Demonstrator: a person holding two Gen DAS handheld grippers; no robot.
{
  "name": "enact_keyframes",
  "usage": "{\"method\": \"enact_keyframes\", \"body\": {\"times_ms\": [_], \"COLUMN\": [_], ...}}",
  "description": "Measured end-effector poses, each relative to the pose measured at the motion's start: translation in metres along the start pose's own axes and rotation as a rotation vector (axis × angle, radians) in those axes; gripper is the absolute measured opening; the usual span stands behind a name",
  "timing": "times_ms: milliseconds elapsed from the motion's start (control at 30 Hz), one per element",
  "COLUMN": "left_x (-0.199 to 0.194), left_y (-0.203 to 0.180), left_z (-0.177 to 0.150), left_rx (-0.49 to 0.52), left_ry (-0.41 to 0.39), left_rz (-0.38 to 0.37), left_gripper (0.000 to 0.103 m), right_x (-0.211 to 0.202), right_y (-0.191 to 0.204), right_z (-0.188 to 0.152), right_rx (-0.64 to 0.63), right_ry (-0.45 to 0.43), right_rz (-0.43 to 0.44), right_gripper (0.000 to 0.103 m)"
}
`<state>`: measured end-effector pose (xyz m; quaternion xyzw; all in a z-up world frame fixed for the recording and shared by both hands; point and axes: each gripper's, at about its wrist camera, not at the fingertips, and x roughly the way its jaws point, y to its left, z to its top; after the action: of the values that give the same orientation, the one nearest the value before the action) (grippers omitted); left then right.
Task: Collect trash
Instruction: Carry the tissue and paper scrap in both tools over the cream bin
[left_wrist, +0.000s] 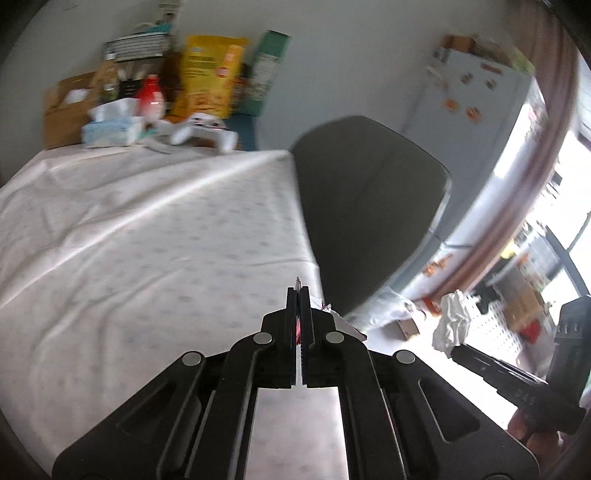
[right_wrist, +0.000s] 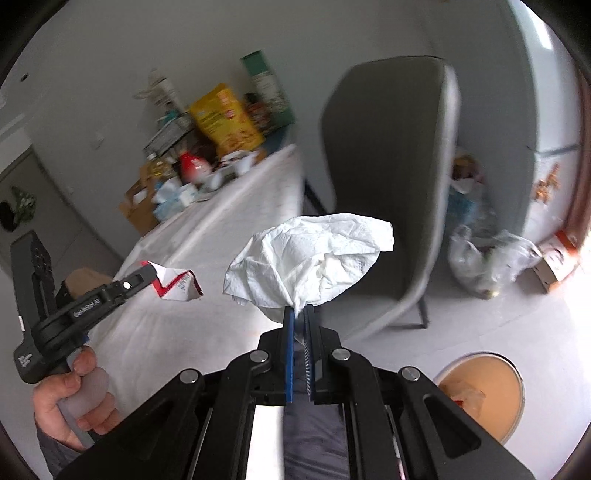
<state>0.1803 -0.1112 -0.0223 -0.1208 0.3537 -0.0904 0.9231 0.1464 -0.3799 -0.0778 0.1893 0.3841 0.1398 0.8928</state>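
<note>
My left gripper (left_wrist: 299, 291) is shut on a red and white wrapper (left_wrist: 297, 330), only a sliver of which shows between the pads in the left wrist view. Seen from the right wrist, the same wrapper (right_wrist: 175, 284) hangs crumpled from the left gripper (right_wrist: 149, 273) above the table's near corner. My right gripper (right_wrist: 300, 312) is shut on a crumpled white paper tissue (right_wrist: 310, 264), held in the air in front of the grey chair. That tissue (left_wrist: 452, 325) also appears low on the right in the left wrist view.
A table with a white cloth (left_wrist: 147, 229) carries boxes, a yellow bag (left_wrist: 210, 77) and a tissue box (left_wrist: 110, 131) at its far end. A grey chair (right_wrist: 391, 177) stands beside it. On the floor are a filled clear bag (right_wrist: 487, 258) and a round orange-lined bin (right_wrist: 484, 391).
</note>
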Motion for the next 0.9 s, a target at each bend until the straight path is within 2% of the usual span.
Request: {"method": "enact_keyframes", "body": {"times_ms": [400,767,867,900], "left_x": [0.054,0.084,0.086,0.087], "left_y": [-0.085,-0.111,-0.112,-0.114], "left_z": [-0.019,-0.041,-0.043,-0.043], "left_rx": [0.132,0.180,0.184,0.187], "left_ry": [0.110,0.186,0.195,0.197], "left_rz": [-0.086,-0.093,-0.092,-0.092], "left_gripper": [0.002,0.002,0.002,0.002], "right_x": [-0.019,0.003,0.011,0.014], "right_y": [-0.096,-0.145,-0.157,-0.164], "right_z": [-0.031,-0.057,-0.061,-0.064], "right_rx": [0.137,0.205,0.240,0.266], "right_ry": [0.011,0.070,0.084,0.093], "right_rz": [-0.117,-0.180,-0.206,-0.221], "right_gripper": [0.006,0.007,0.013,0.035]}}
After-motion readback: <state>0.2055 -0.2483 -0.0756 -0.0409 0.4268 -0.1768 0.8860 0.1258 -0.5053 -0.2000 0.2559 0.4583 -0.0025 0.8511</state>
